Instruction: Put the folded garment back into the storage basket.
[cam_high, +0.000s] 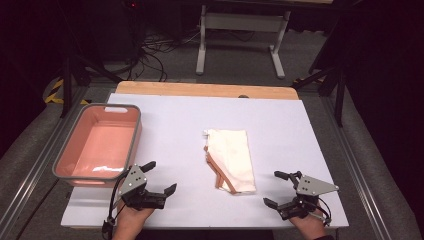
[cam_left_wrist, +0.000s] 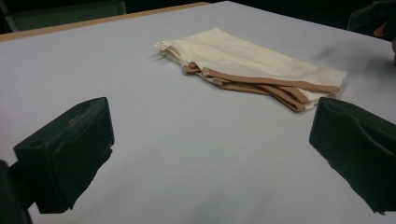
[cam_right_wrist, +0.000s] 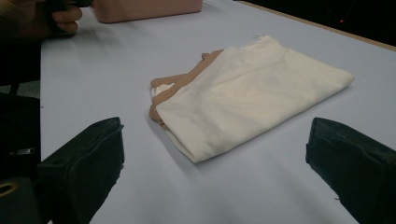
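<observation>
Near edge: the white rectangular table sheet ends just behind both hands; bare sheet lies ahead of each gripper, with open room to move forward.
Left gripper: the left black two-jaw gripper with its grey plate hovers at the near left of the sheet, jaws spread wide with nothing between them; in the left gripper view only bare sheet lies between the two black pads.
Right gripper: the right black two-jaw gripper with its grey plate sits at the near right corner, jaws likewise wide apart and empty; the right gripper view shows the near corner of the cloth just ahead of the gap.
Cloth: the folded cream fabric garment with tan trim bands lies flat on the sheet, about mid-table and between the two grippers, apart from both; its near end is nearer the right gripper.
Trim side: the tan bands run along the cloth's left edge and near corner; a small white label sits at its far left corner.
Basin: the pink rectangular plastic basin with a grey rim stands at the left edge, just beyond the left gripper and well apart from the cloth; nothing lies between cloth and basin.
Far edge: a strip of wooden tabletop shows beyond the sheet.
Beyond: a grey-white metal table frame stands on the floor, well behind the table.
</observation>
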